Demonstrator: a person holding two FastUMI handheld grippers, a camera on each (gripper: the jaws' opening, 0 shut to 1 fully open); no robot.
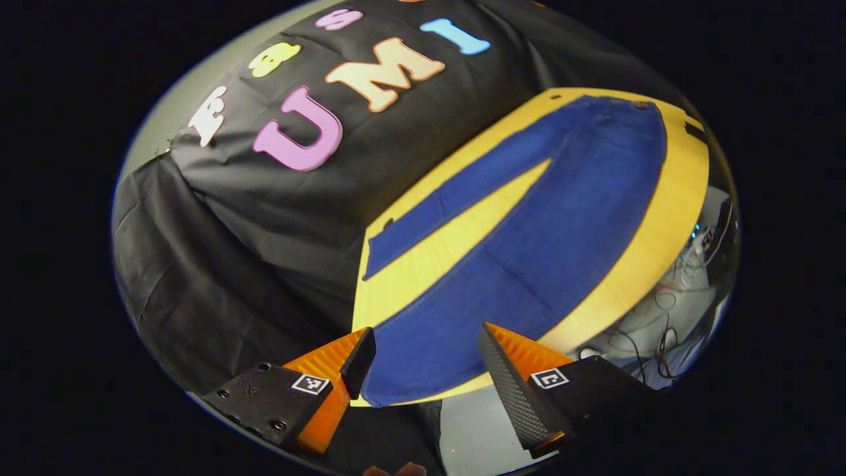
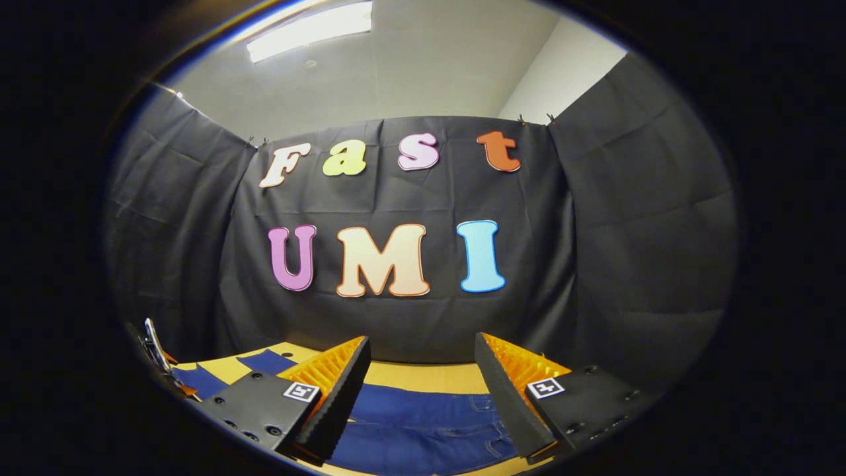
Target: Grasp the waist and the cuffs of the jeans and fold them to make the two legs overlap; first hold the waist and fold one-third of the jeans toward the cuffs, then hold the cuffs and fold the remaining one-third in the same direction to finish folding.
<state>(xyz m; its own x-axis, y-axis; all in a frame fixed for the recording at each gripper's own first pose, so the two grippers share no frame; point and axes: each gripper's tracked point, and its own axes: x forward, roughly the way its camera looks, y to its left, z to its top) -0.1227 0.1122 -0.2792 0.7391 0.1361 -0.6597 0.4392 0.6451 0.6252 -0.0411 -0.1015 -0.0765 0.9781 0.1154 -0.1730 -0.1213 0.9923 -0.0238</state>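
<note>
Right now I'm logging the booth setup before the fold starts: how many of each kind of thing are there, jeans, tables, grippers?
Jeans: 1, blue, spread flat with the legs apart
Table: 1, yellow top under the jeans
Grippers: 2, left gripper and right gripper, fingers apart, holding nothing
Total: 4

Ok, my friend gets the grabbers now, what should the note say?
Left gripper: open, holding nothing, above the near leg's cuff end.
Right gripper: open, holding nothing, above the waist end.
Jeans: flat on the yellow table, legs spread apart in a V.
Done: nothing folded.
Left: lay one leg over the other, fold the waist third toward the cuffs, then fold the cuffs third.
</note>
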